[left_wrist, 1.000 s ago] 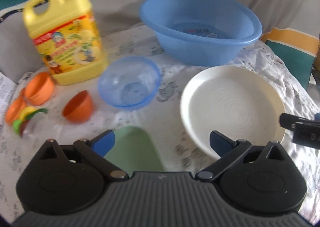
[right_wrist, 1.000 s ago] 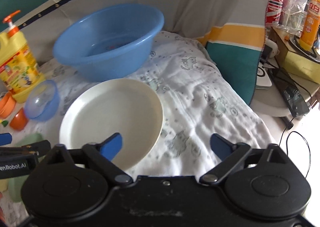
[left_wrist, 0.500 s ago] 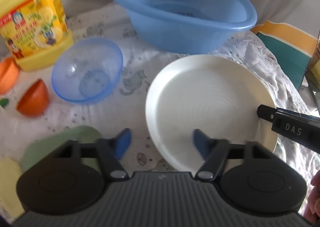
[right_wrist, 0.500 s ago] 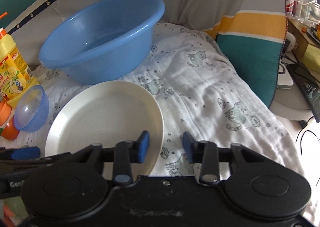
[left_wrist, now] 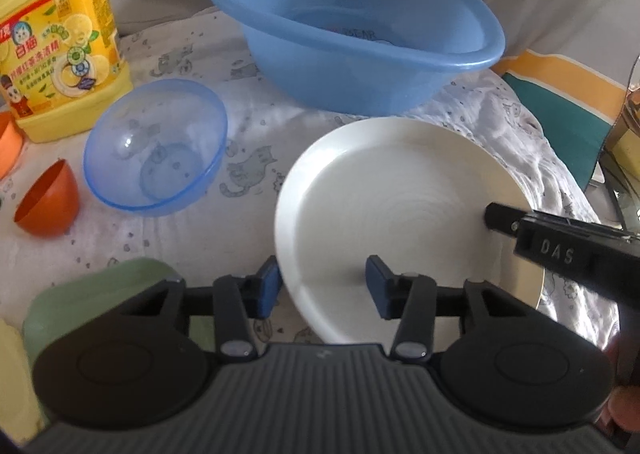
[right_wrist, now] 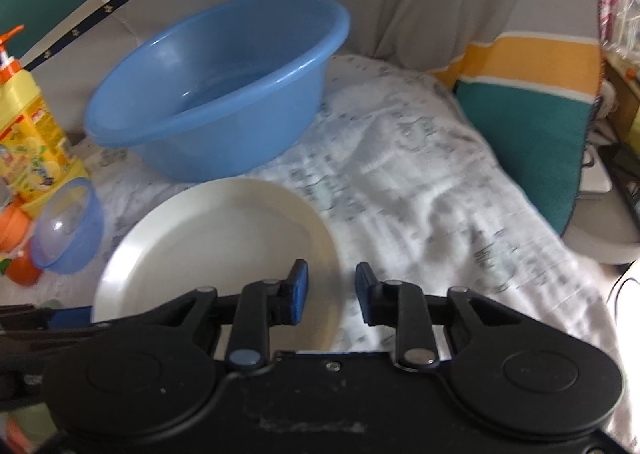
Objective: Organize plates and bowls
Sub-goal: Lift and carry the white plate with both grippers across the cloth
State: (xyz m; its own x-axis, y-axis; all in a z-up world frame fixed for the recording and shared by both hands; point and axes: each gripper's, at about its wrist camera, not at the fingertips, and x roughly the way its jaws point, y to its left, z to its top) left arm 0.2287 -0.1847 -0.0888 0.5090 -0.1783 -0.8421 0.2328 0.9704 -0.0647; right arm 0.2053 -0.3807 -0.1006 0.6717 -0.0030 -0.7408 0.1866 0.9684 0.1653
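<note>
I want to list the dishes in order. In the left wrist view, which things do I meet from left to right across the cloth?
Orange cup → small clear blue bowl → white plate → right tool reaching in over the plate's right side.

Both tools (left_wrist: 322, 286) (right_wrist: 331, 290) half-closed, rim-straddling

The white plate (left_wrist: 400, 189) looks like smooth, slightly glossy plastic or ceramic with faint rings in its middle; I cannot tell which. The large blue basin (left_wrist: 360, 29) is opaque, smooth plastic with a soft shine, and the small blue bowl (left_wrist: 156, 149) is clear, glossy plastic that lets the print below show through. All stand on a soft, wrinkled white cloth (right_wrist: 420, 193) with a matt weave and grey cat prints, and the yellow detergent bottle (left_wrist: 60, 53) carries a shiny printed label.
</note>
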